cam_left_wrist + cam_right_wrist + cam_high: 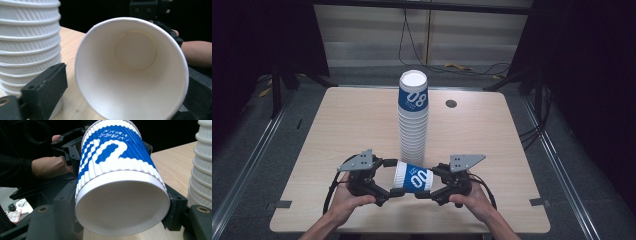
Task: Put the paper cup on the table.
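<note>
Near the bench's front edge, a blue-and-white cup lies sideways, empty. The right claw pinches its base; the left claw brackets its rim, grip unclear. Beyond rises 1 cup stack, then dark walls.

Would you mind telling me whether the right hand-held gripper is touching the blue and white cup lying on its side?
Touching. In the right gripper view, the right hand-held gripper has its jaws pressed against both sides of the cup near its base, with no gap.
</note>
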Demonstrator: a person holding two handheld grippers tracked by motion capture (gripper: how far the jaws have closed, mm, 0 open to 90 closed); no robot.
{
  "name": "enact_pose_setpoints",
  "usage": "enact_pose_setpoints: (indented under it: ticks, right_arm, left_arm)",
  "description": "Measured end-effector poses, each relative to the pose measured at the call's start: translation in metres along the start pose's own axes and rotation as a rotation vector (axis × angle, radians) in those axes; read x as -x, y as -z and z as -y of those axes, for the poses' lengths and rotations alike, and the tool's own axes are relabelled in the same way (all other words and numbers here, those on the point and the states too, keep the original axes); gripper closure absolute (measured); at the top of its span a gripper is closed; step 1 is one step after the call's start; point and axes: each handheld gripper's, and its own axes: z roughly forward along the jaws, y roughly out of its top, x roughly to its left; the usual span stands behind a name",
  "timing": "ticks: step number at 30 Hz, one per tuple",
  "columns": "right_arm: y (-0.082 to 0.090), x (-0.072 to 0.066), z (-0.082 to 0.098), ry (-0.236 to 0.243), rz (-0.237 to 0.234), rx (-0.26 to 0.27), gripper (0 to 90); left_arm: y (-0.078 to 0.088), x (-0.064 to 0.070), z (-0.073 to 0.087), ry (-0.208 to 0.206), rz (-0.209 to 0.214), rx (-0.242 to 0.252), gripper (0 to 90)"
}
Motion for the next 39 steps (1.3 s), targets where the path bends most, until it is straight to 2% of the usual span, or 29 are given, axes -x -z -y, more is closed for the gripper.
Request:
enact_pose_setpoints:
  ticks: [2,4,8,10,12,14,17,24,28,30,32,39]
  right_arm:
    - [-0.0001,0.0002,0.0001,0.000,0.003,-0.005,28.7]
    - [-0.0002,0.0008,0.0003,0.002,0.005,-0.007,28.8]
    - [-0.0014,0.0007,0.0009,0.009,0.007,-0.015,28.8]
    - [-0.0018,0.0004,0.0007,0.013,0.006,-0.015,28.7]
    - [-0.0031,-0.0001,0.0007,0.013,0.005,-0.018,28.7]
    - [-0.0047,-0.0004,-0.0001,0.024,0.015,-0.020,28.6]
    - [-0.0066,-0.0005,-0.0007,0.026,0.010,-0.023,28.6]
    - [-0.0073,-0.0020,0.0018,0.033,0.016,-0.037,28.6]
    - [-0.0072,-0.0015,0.0009,0.018,0.011,-0.030,26.6]
    - [-0.0075,-0.0003,0.0013,-0.005,0.024,-0.058,24.3]
    - [-0.0079,0.0008,0.0023,-0.023,0.016,-0.076,23.9]
    - [-0.0059,0.0013,0.0023,-0.027,0.047,-0.088,17.8]
  left_arm:
    - [-0.0002,0.0008,0.0000,-0.016,0.013,0.011,11.6]
    - [-0.0014,0.0014,0.0000,-0.018,0.000,0.017,12.3]
    - [-0.0024,0.0005,-0.0001,-0.022,0.010,0.014,11.9]
    - [-0.0039,-0.0002,-0.0007,-0.018,0.032,0.015,11.8]
    - [-0.0046,-0.0013,-0.0010,-0.020,0.028,0.017,11.4]
    - [-0.0055,-0.0034,-0.0004,-0.011,0.042,0.011,11.1]
    - [-0.0046,-0.0033,-0.0004,-0.025,0.040,-0.001,11.1]
    - [-0.0040,-0.0043,0.0010,-0.015,0.061,-0.020,13.3]
    - [-0.0027,-0.0041,-0.0003,-0.006,0.066,-0.016,15.1]
    - [-0.0028,-0.0040,-0.0003,-0.013,0.068,-0.013,17.6]
    - [-0.0028,-0.0033,0.0000,-0.020,0.068,-0.025,18.3]
    - [0.0018,-0.0032,-0.0033,-0.032,0.056,-0.015,18.6]
